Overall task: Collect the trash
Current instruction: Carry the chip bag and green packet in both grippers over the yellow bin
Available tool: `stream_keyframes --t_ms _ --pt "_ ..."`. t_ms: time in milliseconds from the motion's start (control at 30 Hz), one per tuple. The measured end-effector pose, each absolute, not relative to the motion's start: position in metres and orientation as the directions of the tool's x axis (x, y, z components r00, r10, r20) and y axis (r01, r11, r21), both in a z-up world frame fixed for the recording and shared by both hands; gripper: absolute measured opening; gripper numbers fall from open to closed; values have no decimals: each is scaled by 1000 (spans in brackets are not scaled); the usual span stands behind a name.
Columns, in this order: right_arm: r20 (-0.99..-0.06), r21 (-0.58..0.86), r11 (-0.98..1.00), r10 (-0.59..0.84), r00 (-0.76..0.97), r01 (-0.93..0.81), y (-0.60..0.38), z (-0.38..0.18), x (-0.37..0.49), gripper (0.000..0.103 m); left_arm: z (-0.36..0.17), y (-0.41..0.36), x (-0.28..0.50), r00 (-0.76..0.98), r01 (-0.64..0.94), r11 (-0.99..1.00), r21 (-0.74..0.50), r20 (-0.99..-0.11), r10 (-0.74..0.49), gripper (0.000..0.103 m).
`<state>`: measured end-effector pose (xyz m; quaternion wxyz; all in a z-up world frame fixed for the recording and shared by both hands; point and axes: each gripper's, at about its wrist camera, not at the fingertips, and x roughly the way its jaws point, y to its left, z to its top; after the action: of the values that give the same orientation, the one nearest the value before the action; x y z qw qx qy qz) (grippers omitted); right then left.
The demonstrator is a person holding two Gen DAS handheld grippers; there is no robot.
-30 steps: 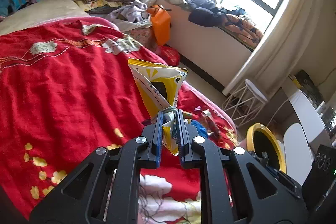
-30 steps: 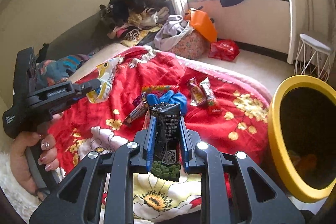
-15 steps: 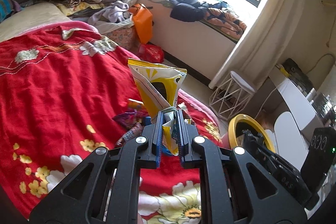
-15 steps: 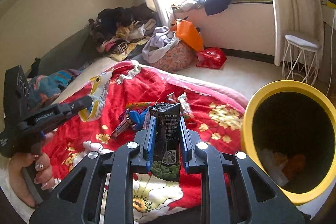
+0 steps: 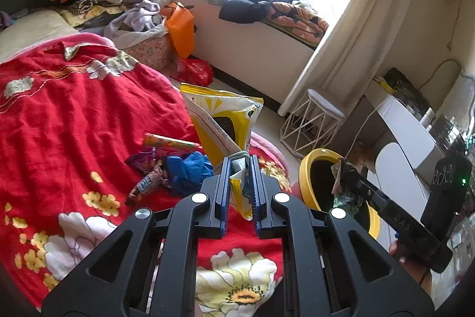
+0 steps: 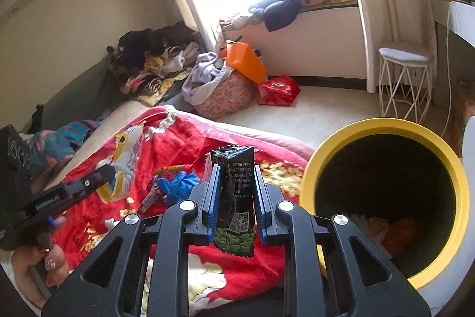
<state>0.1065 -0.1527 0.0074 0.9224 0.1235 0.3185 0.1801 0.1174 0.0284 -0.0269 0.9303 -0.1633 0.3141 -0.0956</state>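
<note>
While left gripper (image 5: 240, 168) pinched the yellow chip bag (image 5: 221, 121) upright above the red blanket (image 5: 74, 115), loose wrappers (image 5: 166, 165) lay beside it. Right view: right gripper (image 6: 236, 180) clamped the black snack packet (image 6: 236, 192), yellow bin (image 6: 383, 198) just right of it.

The lower end of the yellow bag (image 5: 225, 121) disappears between the left tool's (image 5: 240, 168) fingers. The bin's (image 6: 383, 128) dim bottom holds scraps too dark to identify. Print on the black packet (image 6: 237, 183) is too small to read.
</note>
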Motion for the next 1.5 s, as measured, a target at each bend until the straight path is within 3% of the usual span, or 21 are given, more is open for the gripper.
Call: stream_keyframes --t_ms 1500 --pt "-514 326 945 163 842 16 -256 5 108 20 -35 -78 116 694 279 909 -311 -589 -415 8"
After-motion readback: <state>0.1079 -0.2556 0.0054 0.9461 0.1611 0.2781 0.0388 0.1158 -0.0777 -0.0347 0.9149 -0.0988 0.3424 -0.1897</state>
